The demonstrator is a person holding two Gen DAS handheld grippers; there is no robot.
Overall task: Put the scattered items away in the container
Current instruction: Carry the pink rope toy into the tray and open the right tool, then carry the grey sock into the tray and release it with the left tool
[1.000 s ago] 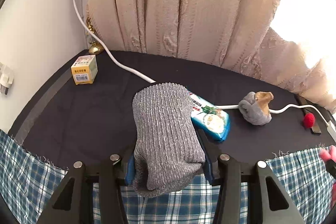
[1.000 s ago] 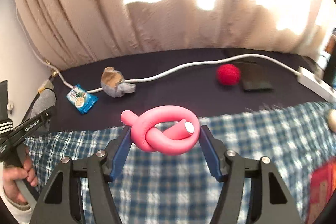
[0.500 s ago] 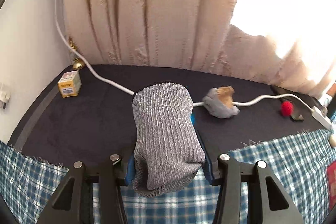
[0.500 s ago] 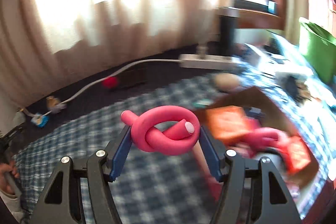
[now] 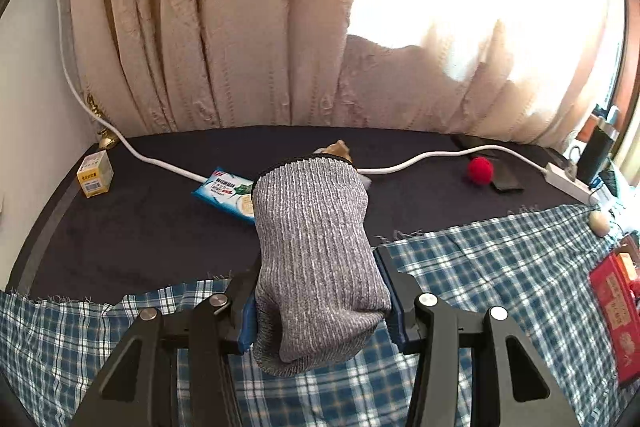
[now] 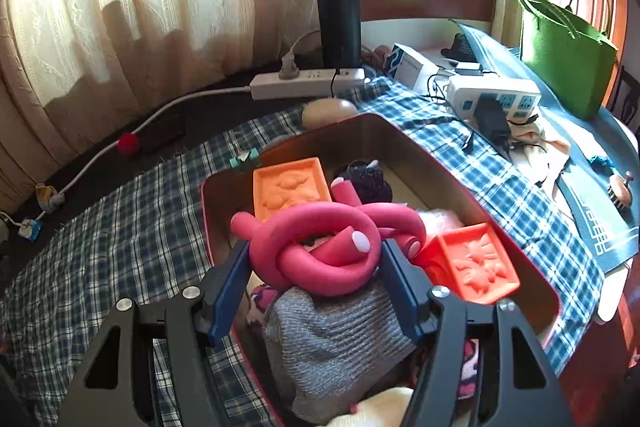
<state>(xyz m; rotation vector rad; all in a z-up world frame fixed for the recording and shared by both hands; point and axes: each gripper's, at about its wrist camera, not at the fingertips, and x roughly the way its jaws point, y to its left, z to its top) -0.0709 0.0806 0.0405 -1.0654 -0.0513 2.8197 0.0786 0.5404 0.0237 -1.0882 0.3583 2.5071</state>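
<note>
While the right gripper (image 6: 314,259) clamps the knotted pink foam roller (image 6: 320,247) over the open red-rimmed metal box (image 6: 460,179), the release should come low and central. A good drop spot is the gap at about twelve o'clock from the jaws, between the orange moulded tray (image 6: 290,187) and the red-orange moulded tray (image 6: 472,263), above the grey knit already inside. At the left gripper (image 5: 320,303), the jaws squeeze a grey ribbed knit sock (image 5: 316,247) above the checked cloth (image 5: 500,259); the box's red wall (image 5: 612,307) lies at three o'clock.

Backlit window glare, sharp focus, fisheye-warped edges
</note>
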